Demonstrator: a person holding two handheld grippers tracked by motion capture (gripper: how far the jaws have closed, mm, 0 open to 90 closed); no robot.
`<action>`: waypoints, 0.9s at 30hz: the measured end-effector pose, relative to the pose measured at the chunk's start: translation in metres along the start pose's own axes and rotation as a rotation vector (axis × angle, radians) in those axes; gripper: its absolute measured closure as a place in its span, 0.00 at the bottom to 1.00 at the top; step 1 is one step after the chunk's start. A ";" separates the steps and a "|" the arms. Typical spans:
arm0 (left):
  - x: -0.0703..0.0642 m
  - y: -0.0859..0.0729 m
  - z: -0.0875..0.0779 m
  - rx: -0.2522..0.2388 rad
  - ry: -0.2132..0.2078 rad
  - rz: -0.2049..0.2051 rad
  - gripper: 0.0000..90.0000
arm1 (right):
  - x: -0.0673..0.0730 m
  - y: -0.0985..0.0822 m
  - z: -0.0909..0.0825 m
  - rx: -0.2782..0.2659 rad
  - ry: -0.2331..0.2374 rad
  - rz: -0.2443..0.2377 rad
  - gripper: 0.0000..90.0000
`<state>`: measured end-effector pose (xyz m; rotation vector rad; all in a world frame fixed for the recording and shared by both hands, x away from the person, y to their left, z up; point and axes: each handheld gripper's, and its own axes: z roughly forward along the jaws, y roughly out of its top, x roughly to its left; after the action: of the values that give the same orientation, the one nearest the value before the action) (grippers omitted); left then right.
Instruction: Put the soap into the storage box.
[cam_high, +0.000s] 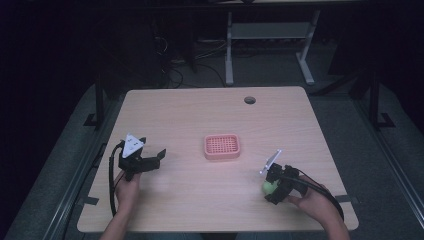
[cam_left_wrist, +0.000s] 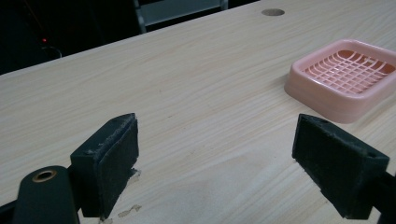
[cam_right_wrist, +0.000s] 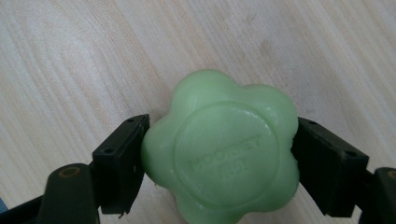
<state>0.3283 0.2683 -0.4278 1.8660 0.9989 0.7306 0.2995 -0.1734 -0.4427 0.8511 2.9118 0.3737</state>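
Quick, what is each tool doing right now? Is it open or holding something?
Left tool: open, holding nothing, over the bare table.
Right tool: shut on the green flower-shaped soap, a jaw against each side.

The high view is dim: the table (cam_high: 200, 115) catches soft light from above while the room behind sinks into black. Both gripper views are brighter, evenly lit and slightly soft. Shadows are faint, with no harsh glare.
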 end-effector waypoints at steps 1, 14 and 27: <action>0.000 0.000 0.000 0.000 0.000 0.001 0.16 | 0.000 0.000 0.000 0.000 0.001 -0.001 0.25; 0.000 0.000 0.000 -0.002 -0.001 -0.006 0.16 | 0.000 0.001 0.000 0.006 0.011 -0.004 0.28; 0.001 0.000 0.000 -0.003 0.000 -0.009 0.16 | 0.001 0.003 0.000 0.022 0.007 -0.008 0.28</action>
<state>0.3284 0.2694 -0.4280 1.8577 1.0044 0.7268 0.3005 -0.1701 -0.4416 0.8423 2.9301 0.3455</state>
